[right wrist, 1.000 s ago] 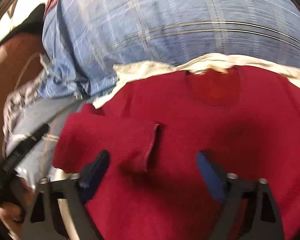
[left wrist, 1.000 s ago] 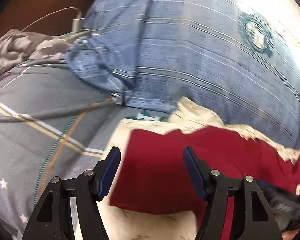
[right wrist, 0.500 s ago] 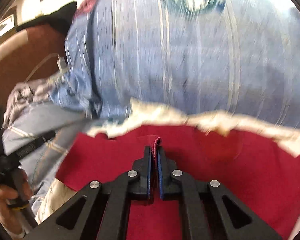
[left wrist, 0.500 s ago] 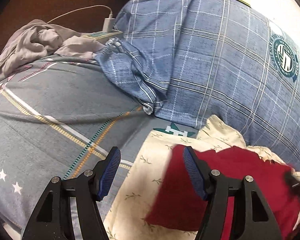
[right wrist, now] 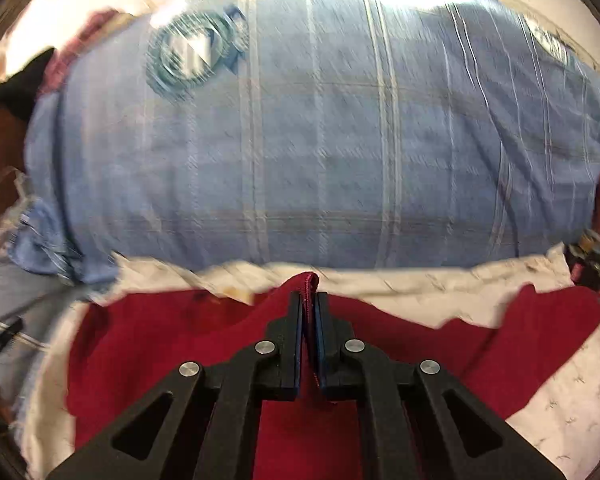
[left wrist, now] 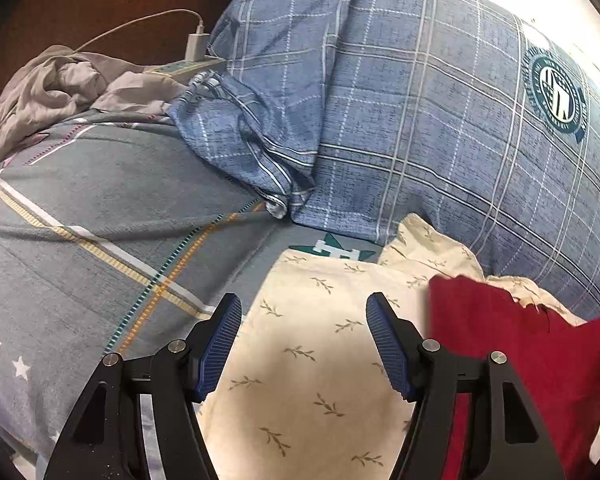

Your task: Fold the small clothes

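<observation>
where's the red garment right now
The red garment lies on the cream leaf-print cloth in front of the blue plaid pillow. The right gripper pinches its hem; in the left wrist view it sits right of the open left gripper.

The red garment was a soft matt cloth with a stitched hem, and the cream sheet under it looked like thin smooth cotton printed with small twigs. The blue checked pillow had a woven, slightly rough cloth. The left gripper was matt black plastic, with ribbed blue pads and shiny metal pins.
</observation>
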The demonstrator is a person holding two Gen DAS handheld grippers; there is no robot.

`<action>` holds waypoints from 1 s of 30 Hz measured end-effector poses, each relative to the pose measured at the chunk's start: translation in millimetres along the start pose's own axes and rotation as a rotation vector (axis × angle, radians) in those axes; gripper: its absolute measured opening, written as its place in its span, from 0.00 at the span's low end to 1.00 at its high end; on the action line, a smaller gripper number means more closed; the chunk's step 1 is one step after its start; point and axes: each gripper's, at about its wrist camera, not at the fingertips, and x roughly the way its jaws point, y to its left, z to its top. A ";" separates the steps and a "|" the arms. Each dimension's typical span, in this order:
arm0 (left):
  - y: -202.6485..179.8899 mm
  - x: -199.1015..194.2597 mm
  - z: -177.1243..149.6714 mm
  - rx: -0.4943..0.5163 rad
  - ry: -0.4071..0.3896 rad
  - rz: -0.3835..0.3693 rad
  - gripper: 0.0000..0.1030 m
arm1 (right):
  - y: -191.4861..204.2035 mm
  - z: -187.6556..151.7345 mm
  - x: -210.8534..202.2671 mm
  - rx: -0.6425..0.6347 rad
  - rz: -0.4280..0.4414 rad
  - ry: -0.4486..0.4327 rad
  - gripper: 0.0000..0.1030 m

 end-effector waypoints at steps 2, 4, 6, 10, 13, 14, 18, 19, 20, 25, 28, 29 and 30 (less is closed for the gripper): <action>-4.3 1.2 -1.4 0.014 0.007 -0.005 0.63 | -6.7 -7.5 17.9 0.005 -0.050 0.048 0.11; -9.0 1.6 -3.6 0.030 0.015 -0.019 0.63 | -11.5 -13.4 29.7 0.020 -0.078 0.097 0.16; -13.9 -0.1 -5.5 0.051 0.016 -0.037 0.63 | -12.4 -17.0 29.8 0.041 -0.093 0.110 0.50; -24.9 0.6 -10.5 0.099 0.039 -0.075 0.63 | 13.2 -13.9 3.6 -0.025 -0.029 0.009 0.56; -32.9 5.7 -16.3 0.141 0.077 -0.074 0.63 | 52.1 -9.3 -0.2 -0.126 0.154 0.013 0.57; -36.1 8.8 -17.9 0.157 0.091 -0.067 0.63 | 70.3 -9.1 3.1 -0.167 0.237 0.034 0.57; -46.2 21.9 -23.0 0.204 0.146 -0.059 0.63 | 132.2 -11.7 31.7 -0.303 0.424 0.119 0.57; -49.7 25.7 -23.9 0.218 0.158 -0.053 0.63 | 147.7 -12.3 44.3 -0.342 0.429 0.131 0.57; -52.2 29.6 -25.0 0.232 0.170 -0.044 0.63 | 156.8 -11.9 54.4 -0.362 0.434 0.143 0.57; -60.9 53.8 -30.5 0.272 0.235 0.018 0.63 | 179.2 -20.9 99.1 -0.435 0.504 0.285 0.50; -62.9 58.4 -29.7 0.264 0.236 0.023 0.63 | 184.5 -30.7 96.5 -0.529 0.481 0.276 0.16; -63.4 58.1 -29.6 0.265 0.232 0.025 0.63 | 183.9 -31.4 89.3 -0.549 0.478 0.248 0.13; -64.2 57.6 -28.7 0.264 0.223 0.027 0.63 | 183.5 -30.3 85.2 -0.560 0.471 0.222 0.12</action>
